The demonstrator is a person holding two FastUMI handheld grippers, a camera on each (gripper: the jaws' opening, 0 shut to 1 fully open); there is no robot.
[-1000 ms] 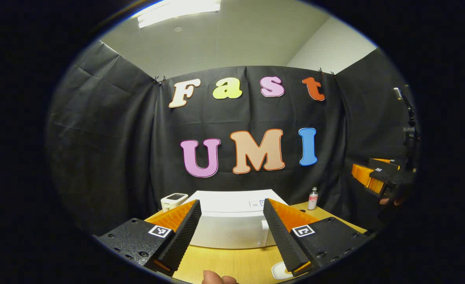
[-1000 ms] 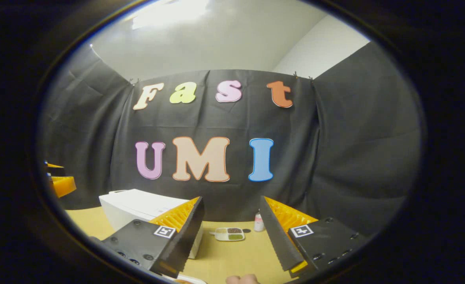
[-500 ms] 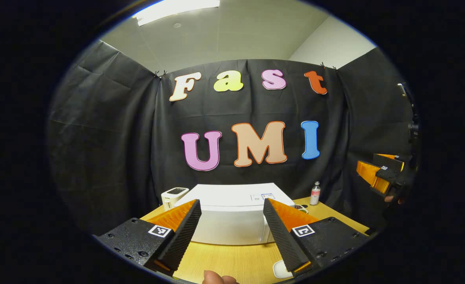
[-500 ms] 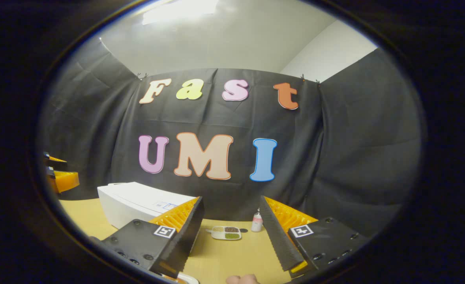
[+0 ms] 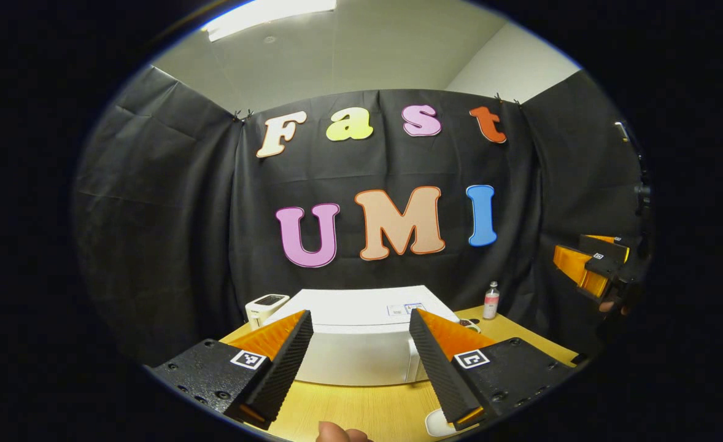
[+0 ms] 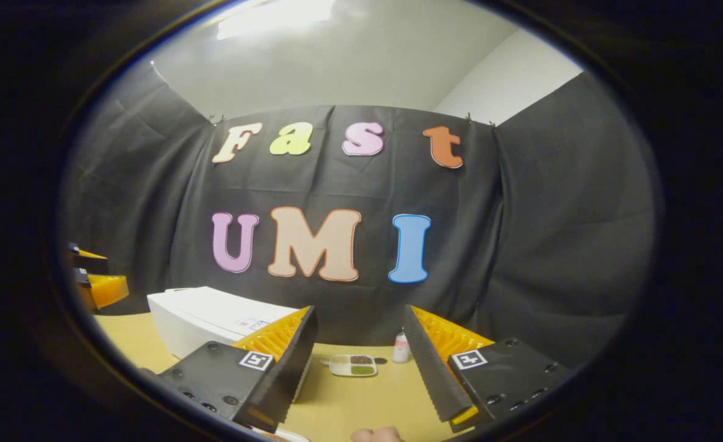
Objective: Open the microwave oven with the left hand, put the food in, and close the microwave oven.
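One white box-shaped microwave oven (image 5: 361, 334) sits door-closed on the pale wooden bench (image 6: 361, 399); one white divided food tray (image 6: 353, 365) beside one small bottle (image 6: 401, 348); left hand-held gripper (image 5: 361, 362) and right hand-held gripper (image 6: 361, 362) both spread, holding nothing, raised above bare bench.

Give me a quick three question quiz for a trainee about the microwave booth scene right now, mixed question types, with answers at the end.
1. True or false: the microwave oven door is already open.
2. Multiple choice: what sits between the fingers of the right hand-held gripper in the right gripper view? A) a mug B) the food tray C) a sponge
3. Fill in: both the left hand-held gripper and the right one are ___ and hold nothing.

Key: 1 false, the door is closed. 2 B, the tray rests on the wooden table beside a small bottle. 3 open.
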